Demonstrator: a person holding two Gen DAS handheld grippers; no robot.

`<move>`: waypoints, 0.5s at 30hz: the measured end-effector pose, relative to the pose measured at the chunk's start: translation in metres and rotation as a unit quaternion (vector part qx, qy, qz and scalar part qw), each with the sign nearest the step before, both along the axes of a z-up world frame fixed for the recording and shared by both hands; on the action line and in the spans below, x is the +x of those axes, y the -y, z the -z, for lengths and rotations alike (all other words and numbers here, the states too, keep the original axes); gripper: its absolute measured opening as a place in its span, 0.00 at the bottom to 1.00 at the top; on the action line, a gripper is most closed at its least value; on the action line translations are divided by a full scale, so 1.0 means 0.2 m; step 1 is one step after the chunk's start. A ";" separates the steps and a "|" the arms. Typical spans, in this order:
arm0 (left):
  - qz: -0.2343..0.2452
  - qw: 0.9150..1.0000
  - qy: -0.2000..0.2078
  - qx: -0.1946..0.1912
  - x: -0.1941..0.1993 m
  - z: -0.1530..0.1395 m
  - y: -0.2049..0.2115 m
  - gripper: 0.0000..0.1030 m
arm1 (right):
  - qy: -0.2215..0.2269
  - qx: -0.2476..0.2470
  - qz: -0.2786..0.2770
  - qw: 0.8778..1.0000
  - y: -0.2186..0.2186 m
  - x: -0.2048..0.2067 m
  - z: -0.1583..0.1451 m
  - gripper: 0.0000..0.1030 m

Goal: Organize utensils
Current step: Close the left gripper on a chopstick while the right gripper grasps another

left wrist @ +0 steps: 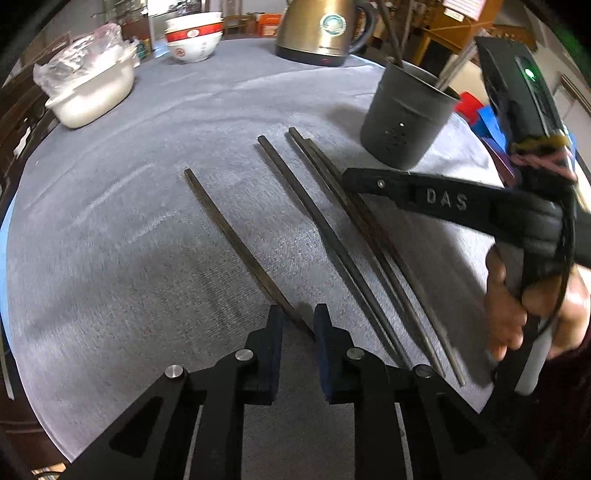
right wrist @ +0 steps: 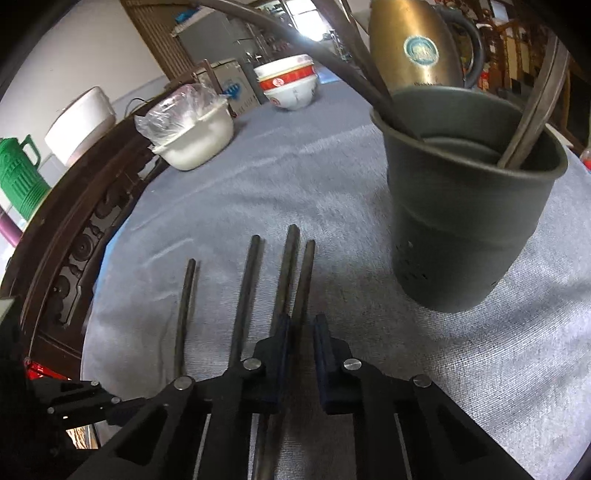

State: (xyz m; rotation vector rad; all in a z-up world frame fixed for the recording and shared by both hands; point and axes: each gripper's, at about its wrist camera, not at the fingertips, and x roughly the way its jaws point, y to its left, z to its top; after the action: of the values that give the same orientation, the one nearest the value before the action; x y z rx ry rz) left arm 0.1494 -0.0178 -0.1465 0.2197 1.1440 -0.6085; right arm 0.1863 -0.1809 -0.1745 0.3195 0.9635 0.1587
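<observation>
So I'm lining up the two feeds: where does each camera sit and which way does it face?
Left wrist: on the left gripper, low over the table, facing four chopsticks; the right gripper and hand show.
Right wrist: on the right gripper, facing the holder.
Shared: chopsticks, holder, kettle, bowls.

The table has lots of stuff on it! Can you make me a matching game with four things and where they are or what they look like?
Things:
1. kettle
2. holder cup
3. stacked bowls
4. white tub

Descriptions:
A. dark grey, with chopsticks standing inside
B. white with red bands
C. shiny gold metal, at the far edge of the table
D. covered with clear plastic

Pairs: 1-C, 2-A, 3-B, 4-D
</observation>
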 end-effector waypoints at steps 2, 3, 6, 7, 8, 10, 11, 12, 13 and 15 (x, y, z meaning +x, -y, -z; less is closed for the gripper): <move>0.010 1.000 0.001 0.002 -0.01 0.00 -0.02 0.18 | -0.003 -0.015 -0.001 1.000 0.00 0.01 -0.01 0.13; 0.017 1.000 0.003 0.004 -0.01 0.00 -0.02 0.18 | -0.005 -0.022 -0.001 1.000 0.00 0.01 -0.01 0.13; 0.038 0.999 0.008 0.011 -0.07 -0.02 -0.03 0.18 | -0.016 -0.016 0.001 1.000 0.02 0.02 -0.01 0.13; 0.043 0.999 0.009 0.013 -0.07 -0.02 -0.04 0.18 | -0.017 0.000 0.003 1.000 0.03 0.02 -0.01 0.13; 0.047 0.999 0.009 0.014 -0.07 -0.02 -0.04 0.18 | -0.016 0.006 0.005 1.000 0.03 0.03 -0.01 0.13; 0.050 0.999 0.010 0.015 -0.08 -0.03 -0.05 0.18 | -0.012 0.011 0.013 1.000 0.04 0.04 -0.02 0.13; 0.051 0.999 0.010 0.015 -0.08 -0.04 -0.06 0.18 | -0.011 0.014 0.013 1.000 0.04 0.04 -0.03 0.13; 0.052 0.998 0.012 0.015 -0.09 -0.05 -0.06 0.18 | -0.010 0.014 0.013 1.000 0.03 0.05 -0.04 0.13; 0.052 0.998 0.016 0.017 -0.10 -0.06 -0.07 0.18 | -0.008 0.011 0.013 1.000 0.03 0.06 -0.04 0.14; 0.049 0.998 0.024 0.015 -0.10 -0.08 -0.08 0.18 | -0.010 0.014 0.016 1.000 0.02 0.08 -0.04 0.14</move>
State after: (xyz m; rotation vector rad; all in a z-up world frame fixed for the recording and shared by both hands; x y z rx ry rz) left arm 0.1304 -0.0013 -0.1304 0.3146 1.1014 -0.6693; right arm 0.2026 -0.1842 -0.1663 0.3632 0.9769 0.1401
